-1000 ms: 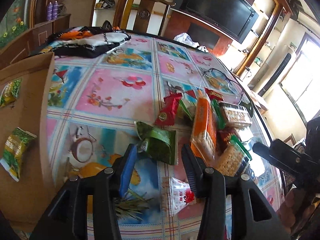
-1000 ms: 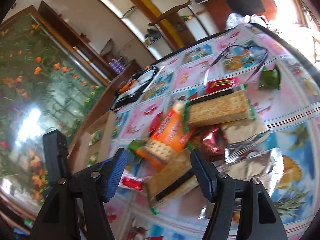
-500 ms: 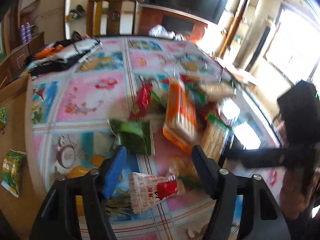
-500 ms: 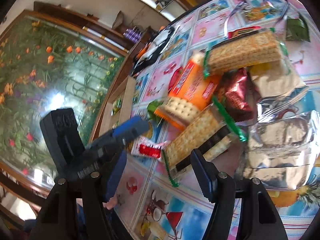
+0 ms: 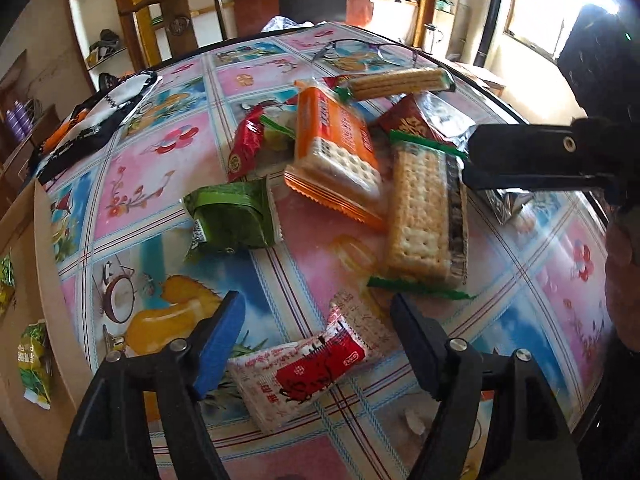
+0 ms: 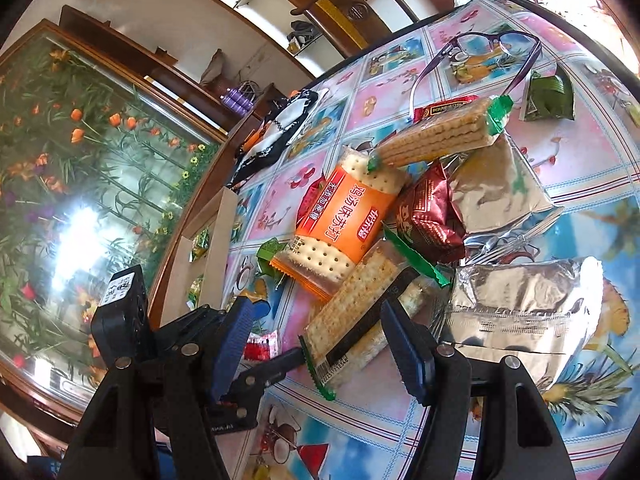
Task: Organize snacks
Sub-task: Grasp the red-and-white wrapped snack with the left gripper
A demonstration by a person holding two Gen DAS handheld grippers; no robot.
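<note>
A pile of snacks lies on the patterned table. My left gripper is open, its fingers on either side of a white and red snack packet. A green packet, an orange cracker pack and a long cracker pack lie beyond. My right gripper is open over the near end of the long cracker pack. The orange pack, a dark red packet and silver bags lie around it.
A cardboard box with green-yellow packets stands at the table's left edge; it shows in the right wrist view. Glasses and a black-white cloth lie at the far side. A chair stands behind the table.
My left gripper has moved forward and down, so the white and red packet now lies between its fingers. My right gripper has moved closer to the long cracker pack.
</note>
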